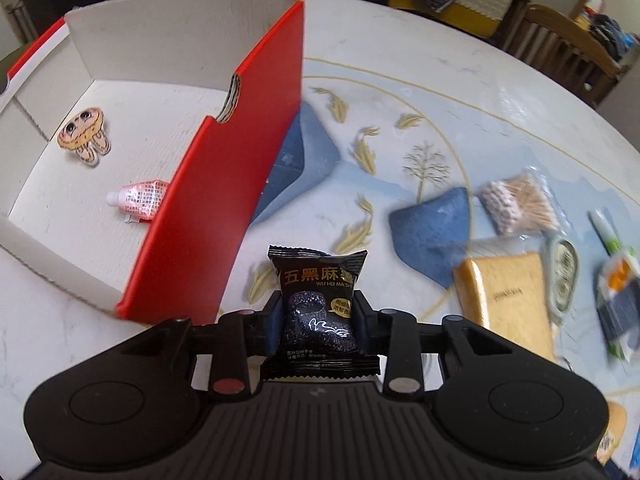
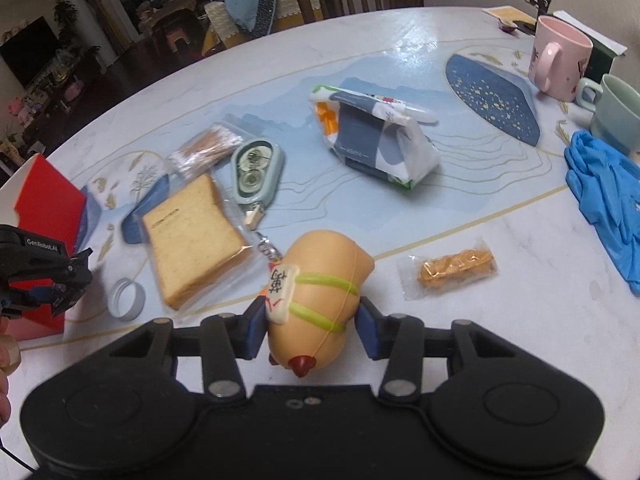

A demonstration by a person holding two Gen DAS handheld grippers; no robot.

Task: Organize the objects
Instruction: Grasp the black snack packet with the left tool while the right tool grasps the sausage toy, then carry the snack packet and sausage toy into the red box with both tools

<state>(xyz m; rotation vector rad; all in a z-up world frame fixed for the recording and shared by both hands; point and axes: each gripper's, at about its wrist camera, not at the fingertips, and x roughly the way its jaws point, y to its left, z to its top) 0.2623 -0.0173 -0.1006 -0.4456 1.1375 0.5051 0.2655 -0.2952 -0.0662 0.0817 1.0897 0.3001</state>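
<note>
In box (image 1: 132, 184): only sticker (image 1: 82, 140) and tube (image 1: 138, 199) stowed. Left gripper (image 1: 318, 320) clamped on black snack packet (image 1: 318, 300) beside box's red wall. Right gripper (image 2: 312, 316) straddled toy (image 2: 316, 292), jaws touching, grip uncertain. Bread (image 2: 196, 240), tape (image 2: 258, 168), swabs (image 2: 208, 146) remained mid-table (image 2: 440, 216).

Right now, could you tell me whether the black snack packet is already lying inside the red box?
No, the black snack packet is clamped in the left gripper, outside the red box.

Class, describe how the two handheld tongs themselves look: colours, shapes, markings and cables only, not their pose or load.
Both tongs, left and right, are matte black plastic with a wide ribbed body, two round discs and jointed link arms with silver rivets. The finger pads are dark blue. The left has one red rivet cap and, seen from the right camera, white "GenRobot.AI" lettering. A thin black cable trails below it.
</note>
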